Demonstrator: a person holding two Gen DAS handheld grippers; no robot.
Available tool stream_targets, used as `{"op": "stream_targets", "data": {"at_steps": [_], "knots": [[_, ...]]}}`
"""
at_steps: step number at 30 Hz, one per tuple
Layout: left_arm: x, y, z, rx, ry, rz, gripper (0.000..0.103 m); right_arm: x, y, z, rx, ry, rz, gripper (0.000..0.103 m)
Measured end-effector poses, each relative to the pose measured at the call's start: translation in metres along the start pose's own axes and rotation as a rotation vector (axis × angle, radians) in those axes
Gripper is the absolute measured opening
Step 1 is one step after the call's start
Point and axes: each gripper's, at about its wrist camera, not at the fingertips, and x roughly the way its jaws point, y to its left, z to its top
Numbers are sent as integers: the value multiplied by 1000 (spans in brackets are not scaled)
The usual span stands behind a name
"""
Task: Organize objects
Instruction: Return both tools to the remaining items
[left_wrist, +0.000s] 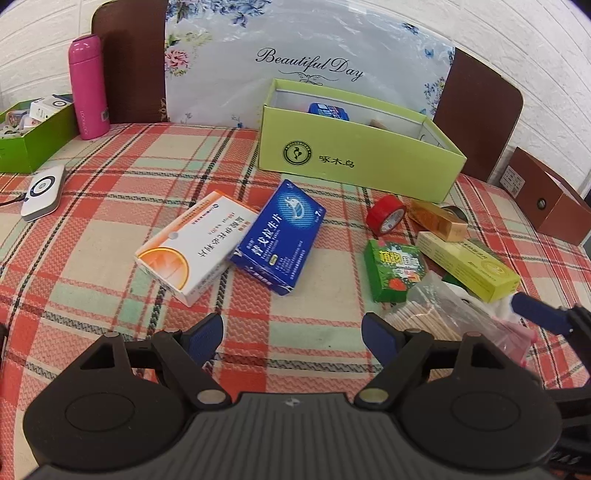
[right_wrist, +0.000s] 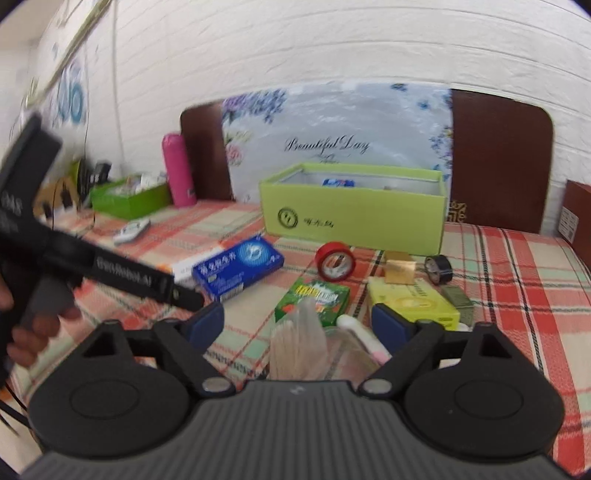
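Both grippers (left_wrist: 292, 332) (right_wrist: 297, 325) gape, tilted toward tablecloth (left_wrist: 92, 280).

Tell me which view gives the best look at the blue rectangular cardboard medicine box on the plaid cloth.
The left wrist view. There the blue rectangular cardboard medicine box lies sharp, its whole top face and white lettering unobstructed, leaning against the white and orange box. In the right wrist view the same box is blurred and seen at a flatter angle.

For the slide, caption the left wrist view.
Open left gripper hovers before the blue medicine box and green storage box.
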Motion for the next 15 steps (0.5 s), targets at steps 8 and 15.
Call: {"op": "stream_targets", "data": {"at_steps": [8, 15], "knots": [[13, 13, 19, 1, -44, -51, 85, 24, 30, -15, -77, 116, 143, 51], [59, 0, 44, 108, -39, -3, 85, 23, 32, -20, -75, 117, 101, 54]]}}
